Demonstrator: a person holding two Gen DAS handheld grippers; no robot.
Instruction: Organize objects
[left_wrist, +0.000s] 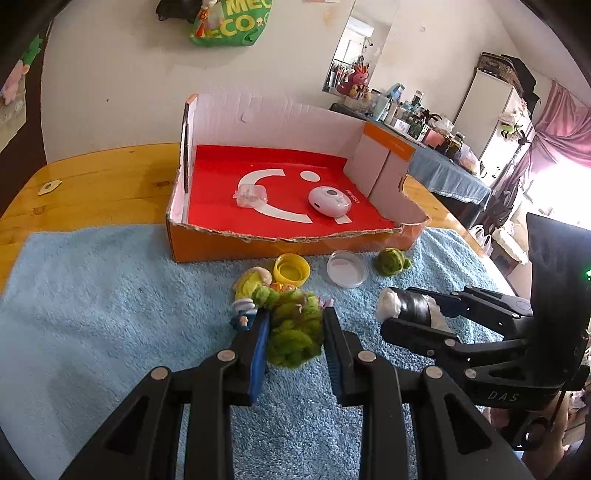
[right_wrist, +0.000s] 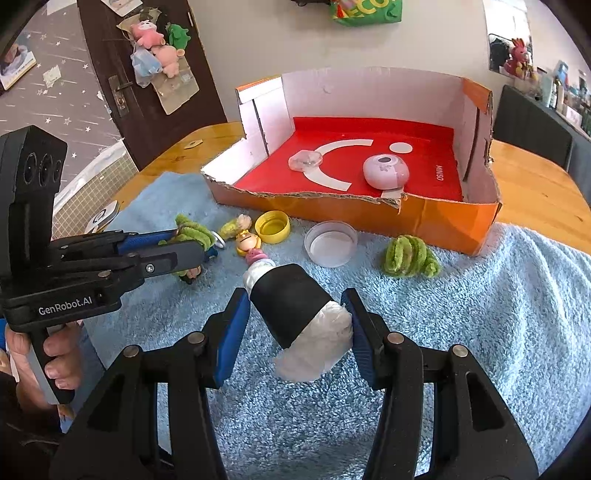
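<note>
Landmark: orange cardboard box with red floor, on the wooden bench. Inside it already: a pink oval gadget and a clear plastic piece.

Just in front of the box, on the blue towel: left tool clamped on a green fuzzy toy; right tool clamped on a white bundle with black band.

Step, by my reading: both items picked, transfer pending. Next needs lifting over the torn front wall, then releasing inside.

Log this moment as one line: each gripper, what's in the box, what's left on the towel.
left gripper: shut on green toy | right gripper: shut on roll | box: pink case, clear piece | towel: yellow cap, clear lid
</note>
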